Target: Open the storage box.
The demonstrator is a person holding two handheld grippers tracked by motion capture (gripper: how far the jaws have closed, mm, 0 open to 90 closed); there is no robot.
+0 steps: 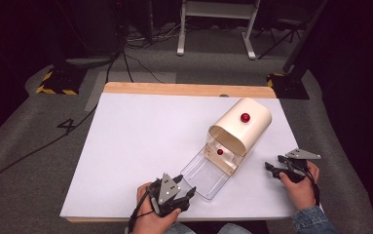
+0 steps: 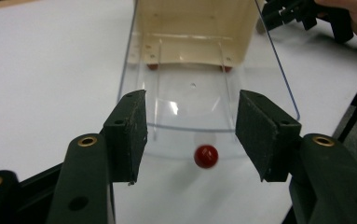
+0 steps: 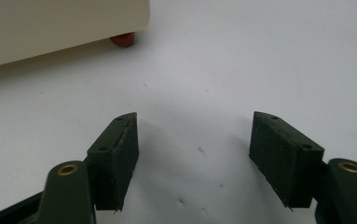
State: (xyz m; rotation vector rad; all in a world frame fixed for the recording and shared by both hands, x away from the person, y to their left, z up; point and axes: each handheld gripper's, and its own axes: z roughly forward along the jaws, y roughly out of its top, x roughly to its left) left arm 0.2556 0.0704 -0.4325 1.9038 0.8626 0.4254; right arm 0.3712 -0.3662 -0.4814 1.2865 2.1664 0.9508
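A cream round-topped box [image 1: 242, 124] with a red knob [image 1: 245, 117] on its shell stands right of the table's middle. A clear panel [image 1: 206, 173] lies flat on the table in front of its mouth. My left gripper [image 1: 188, 191] sits at the panel's near end. In the left gripper view that gripper [image 2: 190, 135] is open, with a small red knob [image 2: 206, 156] low between its jaws and untouched by the pads [image 2: 129, 133]. The clear panel [image 2: 199, 100] and the cream box [image 2: 195, 28] lie beyond. My right gripper [image 1: 273, 168] rests open right of the box, and the right gripper view shows it [image 3: 192, 154] over bare table.
The white table top [image 1: 140, 146] has a wooden strip [image 1: 174, 88] along its far edge. Small red feet [image 2: 153, 66] show under the box, one also in the right gripper view [image 3: 122, 39]. Cables and stand legs [image 1: 179, 29] are on the floor beyond.
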